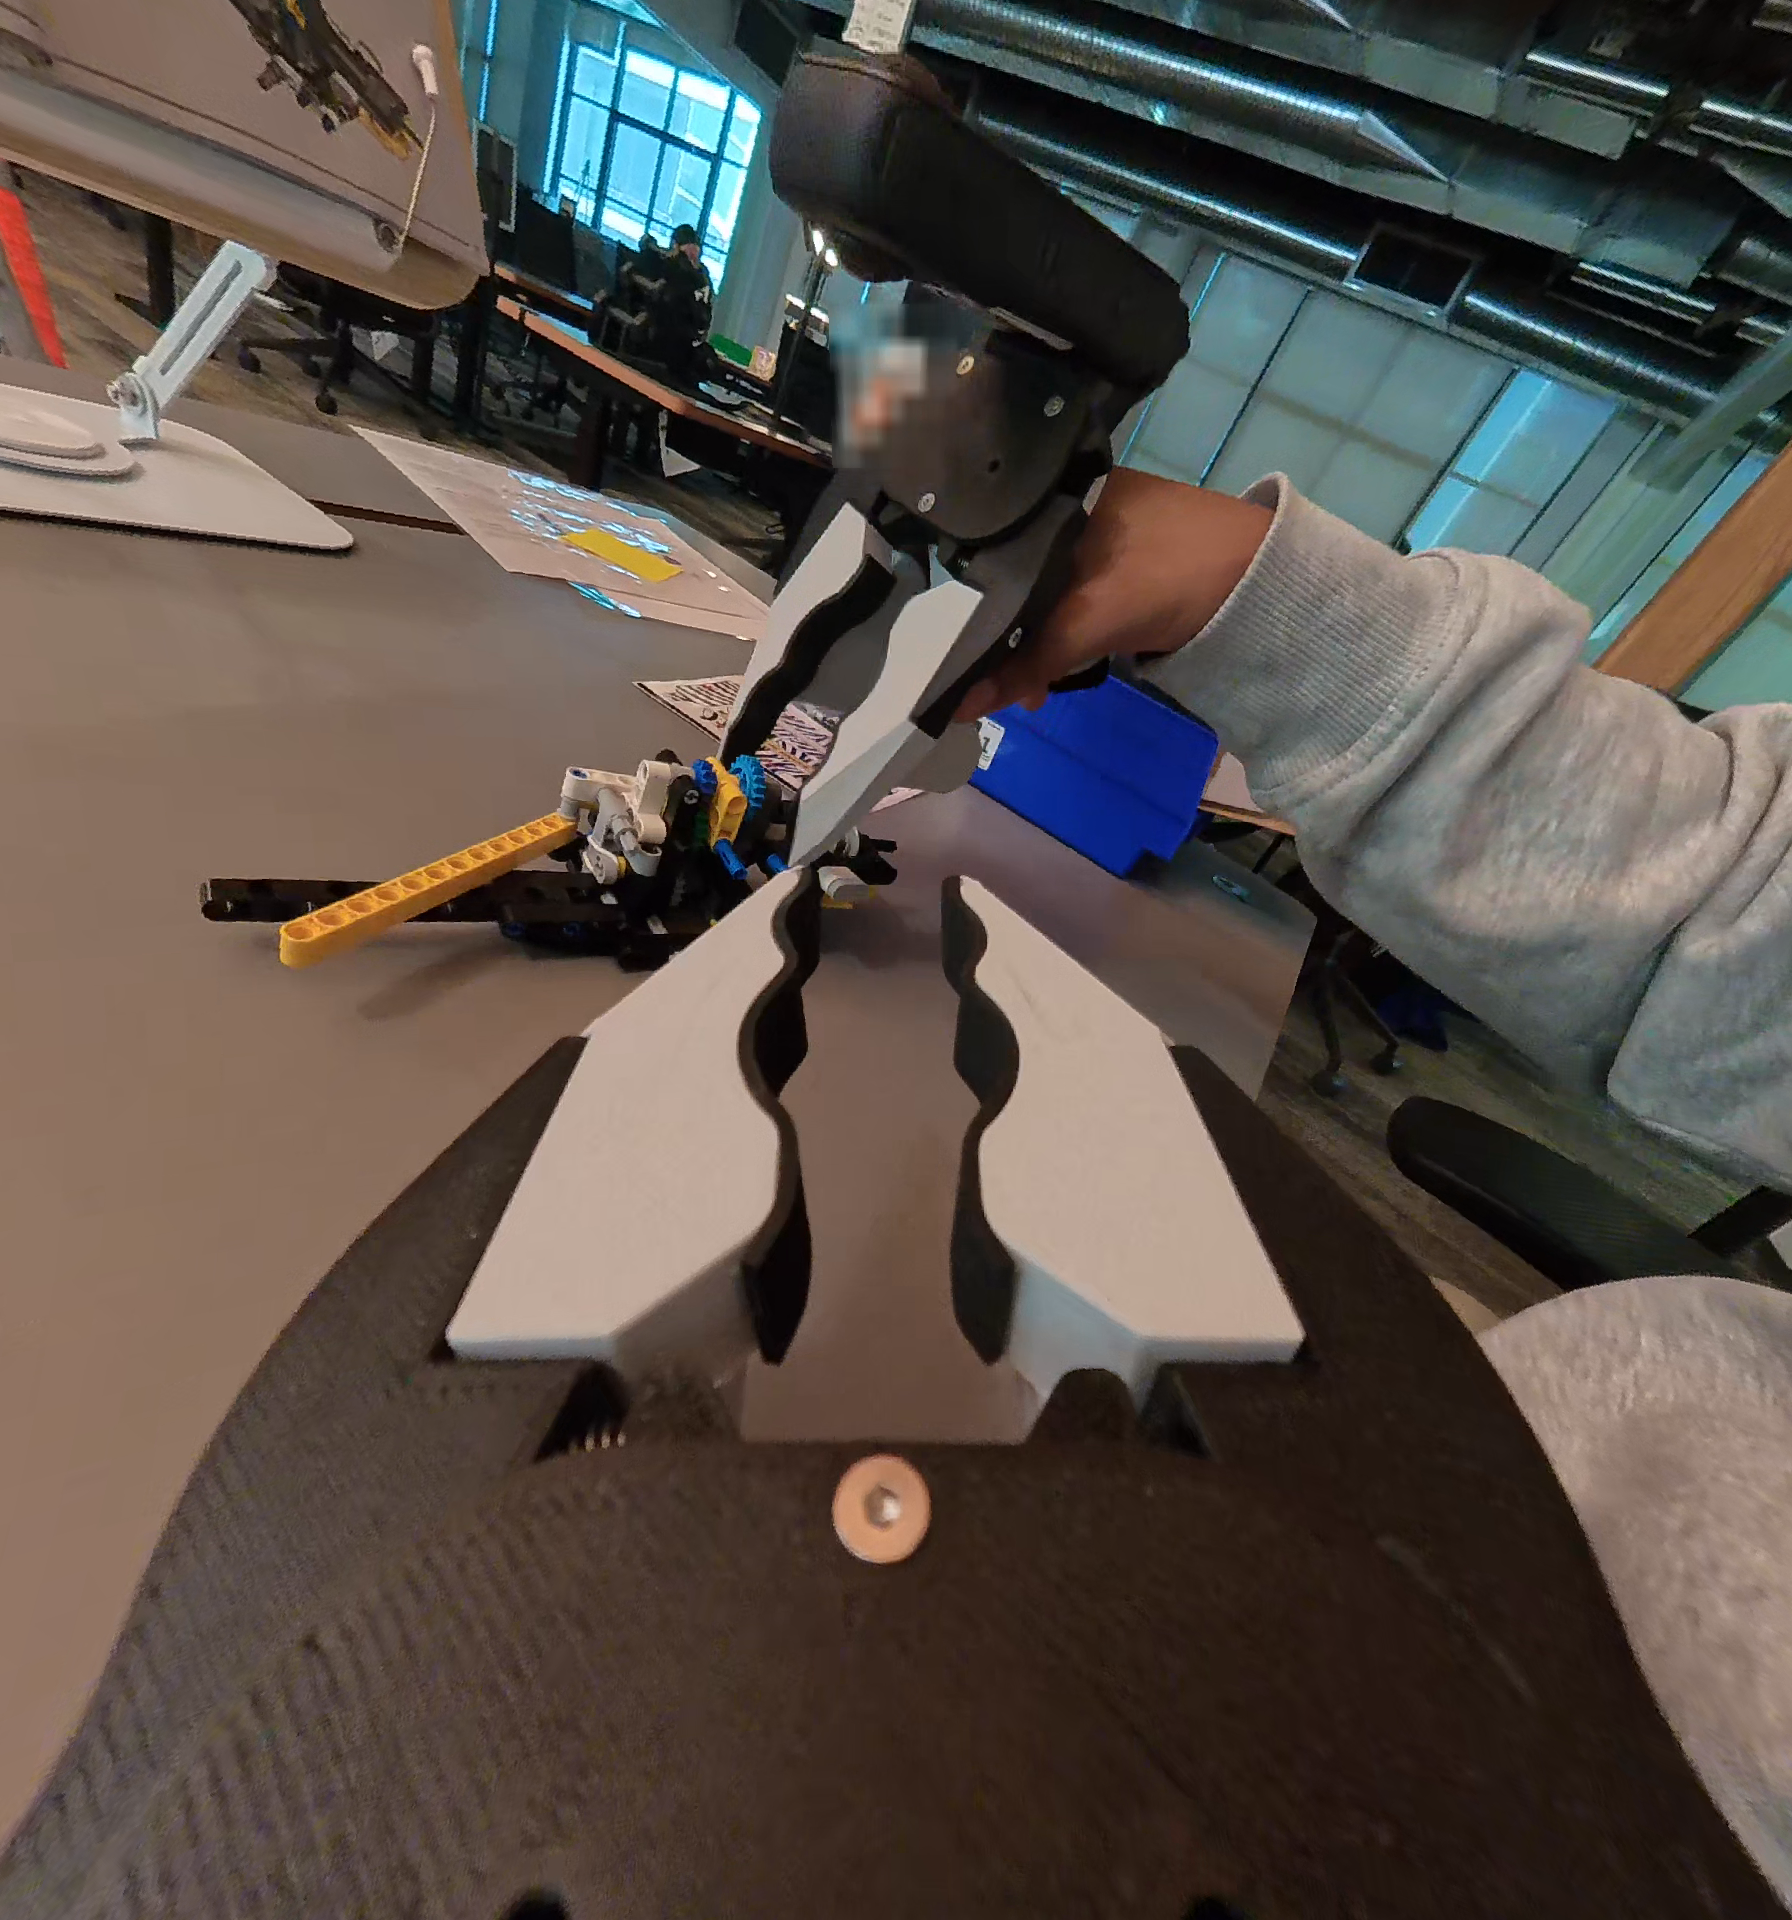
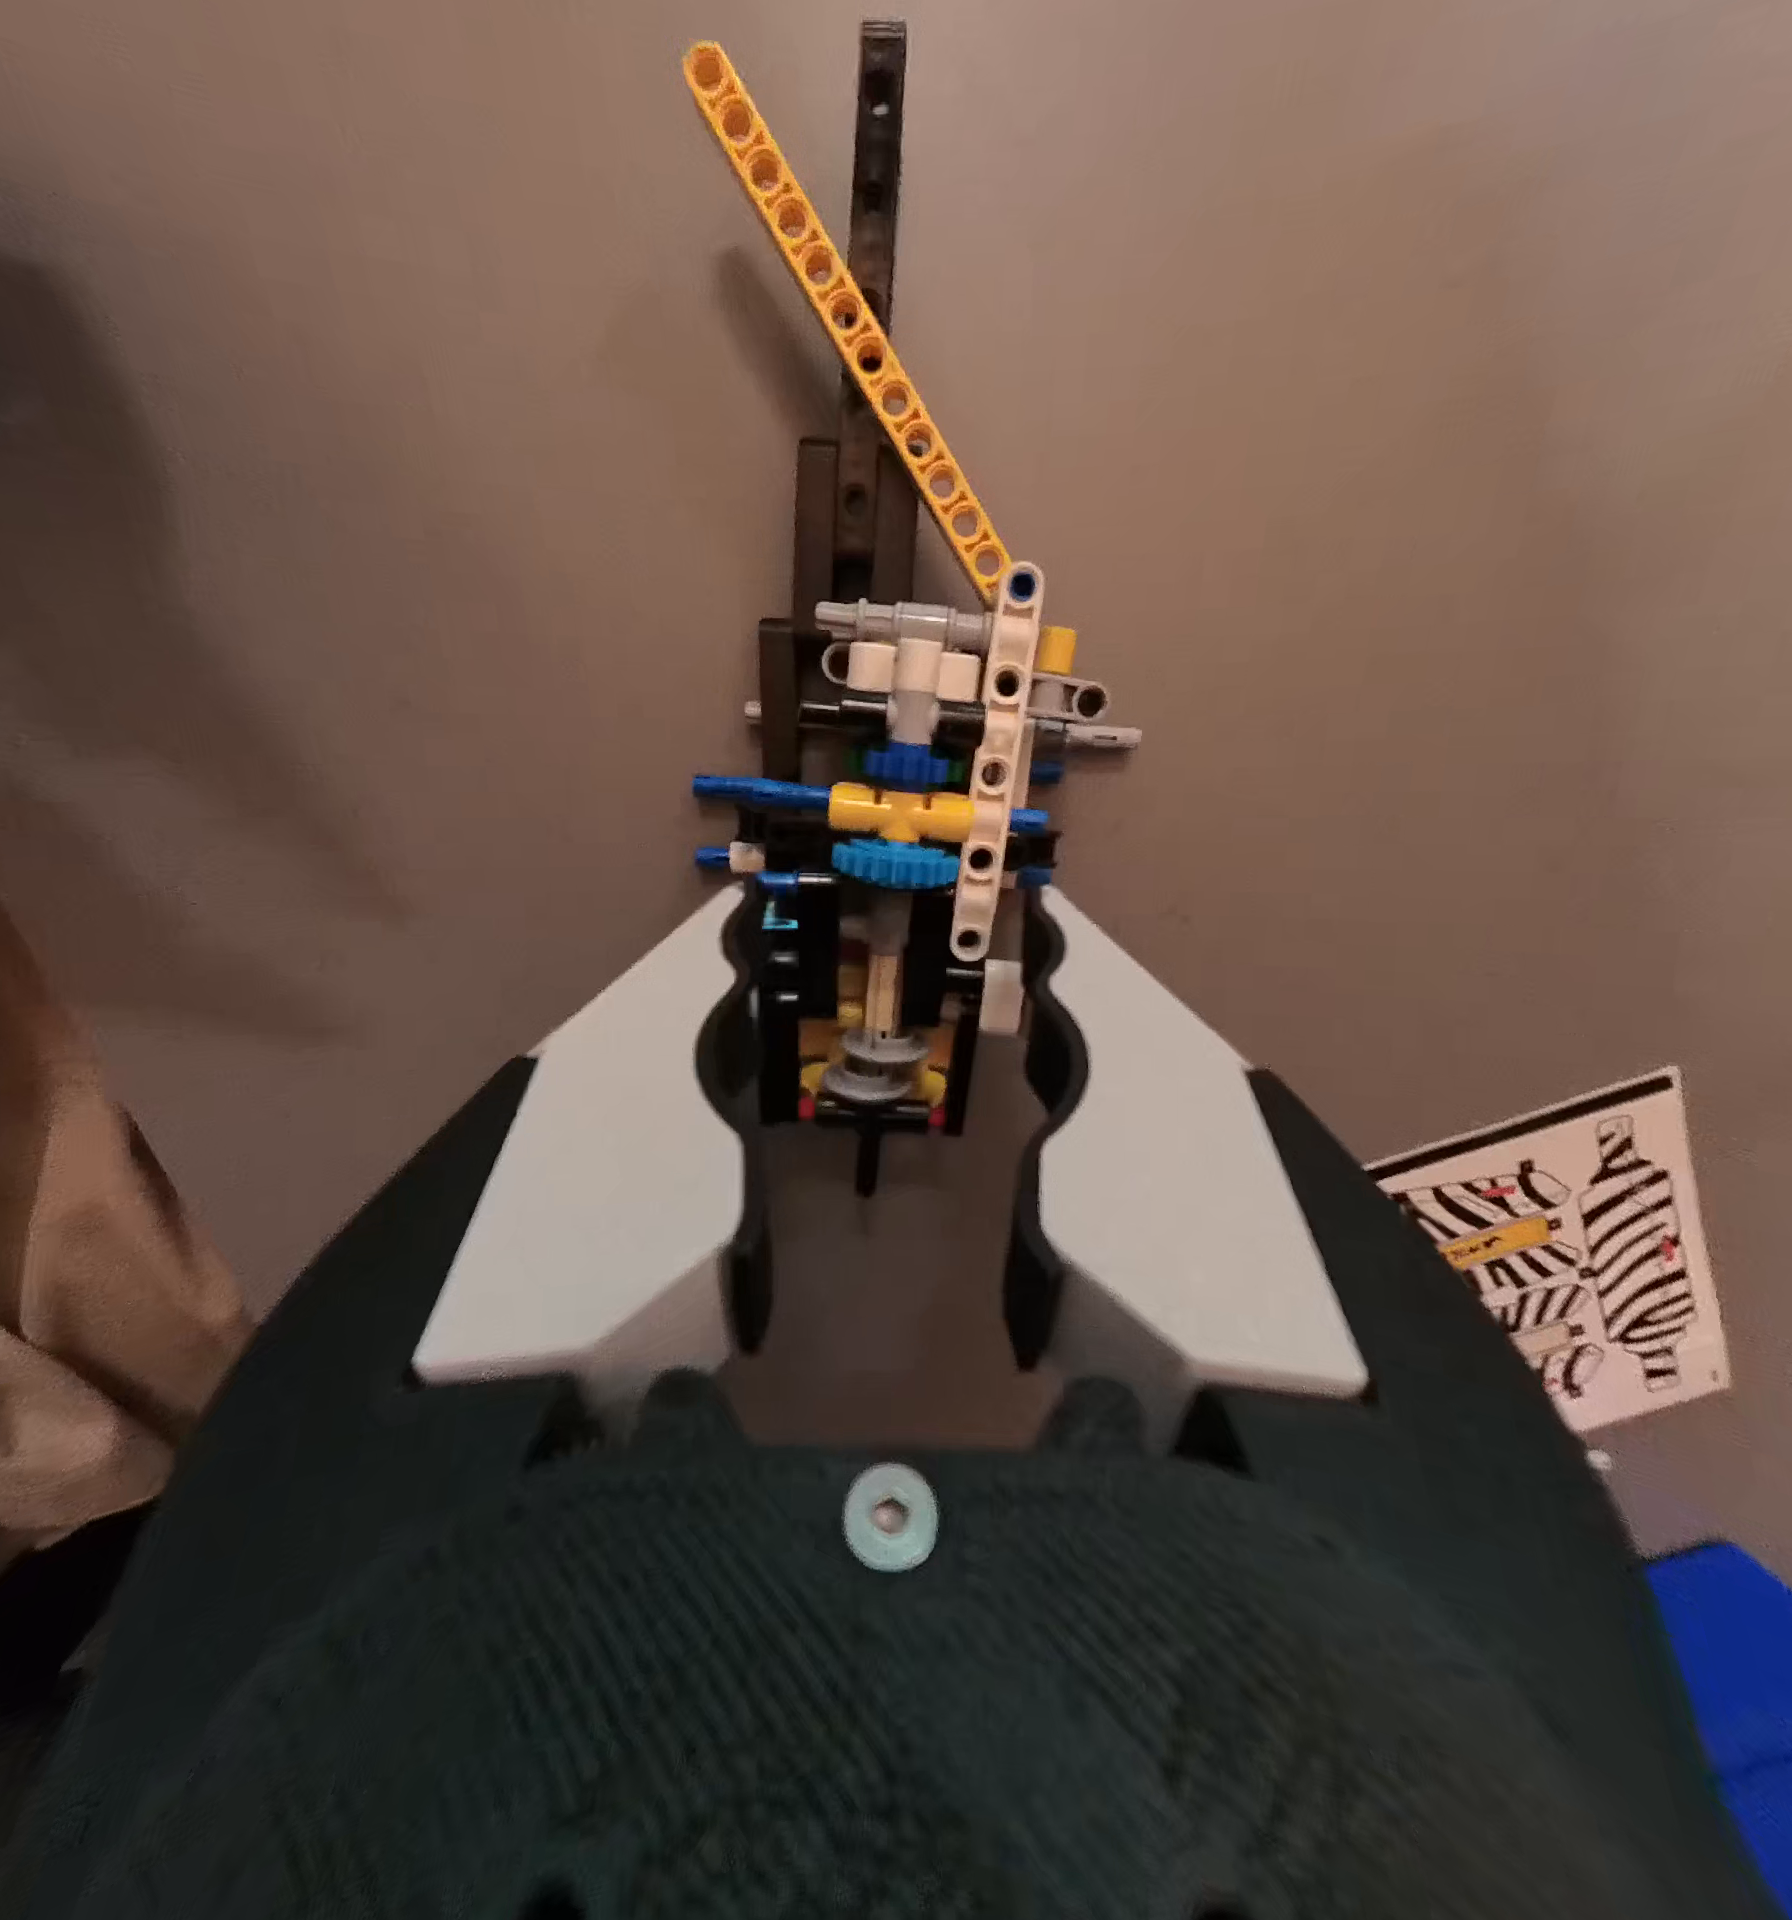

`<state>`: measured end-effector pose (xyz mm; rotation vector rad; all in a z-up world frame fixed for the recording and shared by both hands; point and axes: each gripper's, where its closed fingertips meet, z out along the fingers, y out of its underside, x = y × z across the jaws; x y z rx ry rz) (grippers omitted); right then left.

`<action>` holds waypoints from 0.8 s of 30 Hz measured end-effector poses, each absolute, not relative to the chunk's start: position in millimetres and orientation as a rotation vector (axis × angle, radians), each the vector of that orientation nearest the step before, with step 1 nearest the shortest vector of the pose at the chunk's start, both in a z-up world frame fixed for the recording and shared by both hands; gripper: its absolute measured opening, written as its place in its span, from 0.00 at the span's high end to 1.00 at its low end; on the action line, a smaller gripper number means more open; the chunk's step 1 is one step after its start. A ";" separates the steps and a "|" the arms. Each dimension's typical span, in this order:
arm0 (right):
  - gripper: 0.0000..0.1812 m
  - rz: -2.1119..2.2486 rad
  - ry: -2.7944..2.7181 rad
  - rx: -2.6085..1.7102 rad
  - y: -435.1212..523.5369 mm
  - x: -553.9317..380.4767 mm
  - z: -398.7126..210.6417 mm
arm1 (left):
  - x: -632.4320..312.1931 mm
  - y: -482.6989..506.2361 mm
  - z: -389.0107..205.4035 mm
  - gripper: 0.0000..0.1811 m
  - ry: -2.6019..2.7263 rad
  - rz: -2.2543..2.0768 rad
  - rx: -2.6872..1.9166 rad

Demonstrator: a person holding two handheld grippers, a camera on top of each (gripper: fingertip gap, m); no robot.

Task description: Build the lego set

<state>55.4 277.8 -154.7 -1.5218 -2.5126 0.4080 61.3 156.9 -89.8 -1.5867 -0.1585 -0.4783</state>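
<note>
A partly built lego assembly [image 1: 653, 831] lies on the grey table [image 1: 196, 727]. It has a black frame, blue gears, white and grey connectors and a long yellow beam [image 1: 424, 883] sticking out to the left. My left gripper [image 1: 876, 883] is open and empty, low over the table just short of the assembly. My right gripper [image 1: 767, 805] comes down onto it from above. In the right wrist view the right gripper [image 2: 892, 899] is open, with one finger on each side of the assembly's [image 2: 902, 831] near end. I cannot tell whether the pads touch it. The yellow beam [image 2: 850, 312] points away.
A striped sticker sheet [image 2: 1557, 1247] lies right of the assembly, with a blue bin [image 1: 1100, 769] near the table's right edge. An instruction sheet [image 1: 580, 540] and a white monitor stand base [image 1: 144, 488] are farther back. A grey-sleeved arm [image 1: 1443, 748] holds the right gripper.
</note>
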 end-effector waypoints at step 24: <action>0.66 0.363 -2.426 -1.618 276.7 44.0 -163.2 | 60.7 156.6 -89.8 0.88 -0.164 -0.486 -1.587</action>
